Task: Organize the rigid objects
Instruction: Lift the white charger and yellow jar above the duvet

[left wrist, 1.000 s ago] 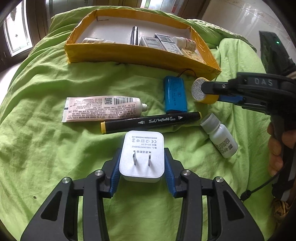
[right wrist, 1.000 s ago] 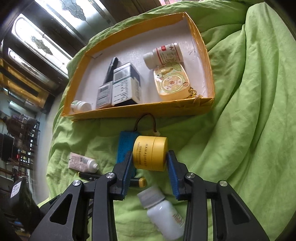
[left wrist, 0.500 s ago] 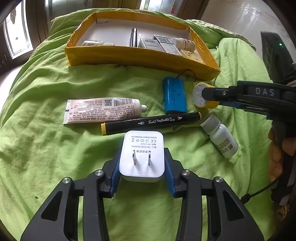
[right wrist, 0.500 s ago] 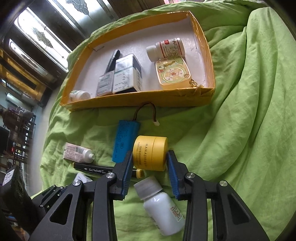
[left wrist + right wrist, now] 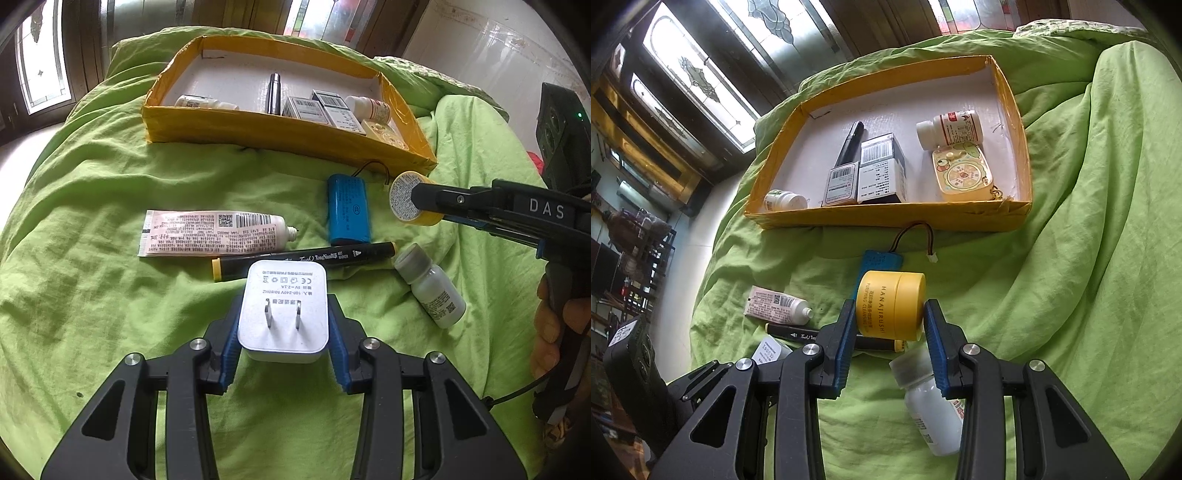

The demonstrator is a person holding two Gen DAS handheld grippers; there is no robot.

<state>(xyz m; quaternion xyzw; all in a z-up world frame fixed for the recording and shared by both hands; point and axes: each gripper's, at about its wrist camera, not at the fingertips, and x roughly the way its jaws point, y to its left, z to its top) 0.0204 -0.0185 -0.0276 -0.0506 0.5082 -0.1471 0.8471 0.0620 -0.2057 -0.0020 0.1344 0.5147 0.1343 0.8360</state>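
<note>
My left gripper (image 5: 282, 328) is shut on a white plug adapter (image 5: 283, 306), prongs facing the camera, held above the green blanket. My right gripper (image 5: 890, 321) is shut on a yellow cream jar (image 5: 892, 304), also seen in the left wrist view (image 5: 408, 199), held above the blanket in front of the yellow tray (image 5: 886, 218). The tray (image 5: 280, 134) holds bottles, boxes, a dark tube and a yellow case. On the blanket lie a blue battery pack (image 5: 349, 210), a pink tube (image 5: 210, 232), a black marker (image 5: 347, 254) and a white bottle (image 5: 432, 288).
The green blanket (image 5: 1089, 240) is rumpled, with a high fold to the right of the tray. The right hand-held gripper's body (image 5: 535, 218) reaches in from the right of the left wrist view. Windows and furniture stand behind the bed.
Both grippers have lifted and drawn back a little with their objects. The tray looks farther off and more of its inside shows in both views.
</note>
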